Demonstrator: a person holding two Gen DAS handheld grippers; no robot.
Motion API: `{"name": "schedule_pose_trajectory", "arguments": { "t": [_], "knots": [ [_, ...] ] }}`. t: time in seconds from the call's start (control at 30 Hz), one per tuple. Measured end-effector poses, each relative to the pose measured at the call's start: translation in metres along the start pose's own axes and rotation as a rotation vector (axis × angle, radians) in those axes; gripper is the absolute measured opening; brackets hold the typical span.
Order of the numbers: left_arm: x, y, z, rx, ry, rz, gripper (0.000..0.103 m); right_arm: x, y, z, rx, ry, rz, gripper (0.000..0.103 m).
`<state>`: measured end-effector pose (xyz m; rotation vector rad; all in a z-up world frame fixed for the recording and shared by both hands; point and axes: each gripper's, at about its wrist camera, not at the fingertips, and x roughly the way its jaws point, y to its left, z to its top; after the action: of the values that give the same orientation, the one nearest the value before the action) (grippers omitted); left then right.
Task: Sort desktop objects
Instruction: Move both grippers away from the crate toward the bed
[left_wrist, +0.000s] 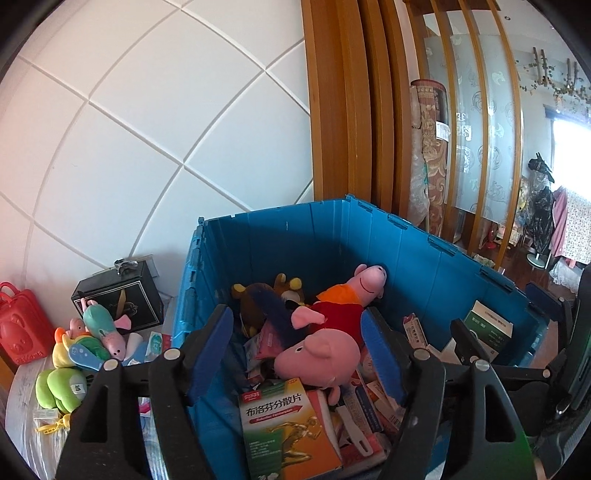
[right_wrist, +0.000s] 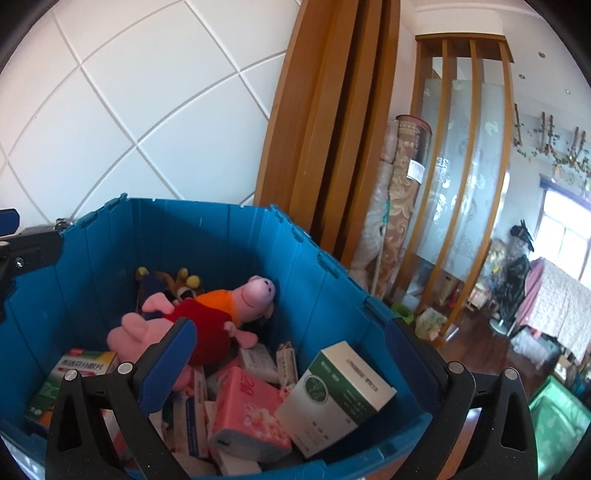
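A blue plastic crate (left_wrist: 332, 236) (right_wrist: 110, 236) holds plush toys and several small boxes. Two pink pig plushes, one in red (left_wrist: 325, 343) (right_wrist: 210, 332) and one in orange (left_wrist: 354, 288) (right_wrist: 251, 295), lie on top, with a brown plush (left_wrist: 266, 295) behind. My left gripper (left_wrist: 295, 350) is open over the crate, its blue pads either side of the red-dressed pig, not touching it. My right gripper (right_wrist: 291, 354) is open above a green-and-white box (right_wrist: 332, 395) and a pink box (right_wrist: 251, 413). An orange-green medicine box (left_wrist: 288, 428) lies at the crate's near side.
Left of the crate, on a white surface, lie several small plush toys (left_wrist: 88, 343), a black gift box (left_wrist: 118, 302) and a red plastic case (left_wrist: 22, 325). A white tiled wall stands behind. Wooden slats (left_wrist: 351, 110) and rolled carpets (left_wrist: 432, 147) stand to the right.
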<state>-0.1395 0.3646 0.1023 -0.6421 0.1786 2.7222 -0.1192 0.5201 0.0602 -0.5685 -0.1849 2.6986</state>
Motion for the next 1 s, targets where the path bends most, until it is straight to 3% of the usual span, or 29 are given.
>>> {"name": "schedule_pose_trajectory", "arguments": {
  "t": [0.23, 0.6, 0.83, 1.0],
  "knots": [
    [-0.033, 0.036, -0.011, -0.065, -0.059, -0.001, 0.071, -0.023, 0.007, -0.001, 0.042, -0.016, 0.061, 0.103],
    [-0.069, 0.125, -0.043, -0.173, -0.067, 0.052, 0.071, -0.074, 0.077, 0.017, 0.02, -0.112, 0.27, 0.103],
    [-0.084, 0.219, -0.08, -0.271, 0.006, 0.173, 0.071, -0.102, 0.139, 0.03, -0.004, -0.154, 0.393, 0.103],
    [-0.096, 0.289, -0.115, -0.276, 0.062, 0.297, 0.071, -0.123, 0.2, 0.038, -0.04, -0.174, 0.504, 0.103]
  ]
}}
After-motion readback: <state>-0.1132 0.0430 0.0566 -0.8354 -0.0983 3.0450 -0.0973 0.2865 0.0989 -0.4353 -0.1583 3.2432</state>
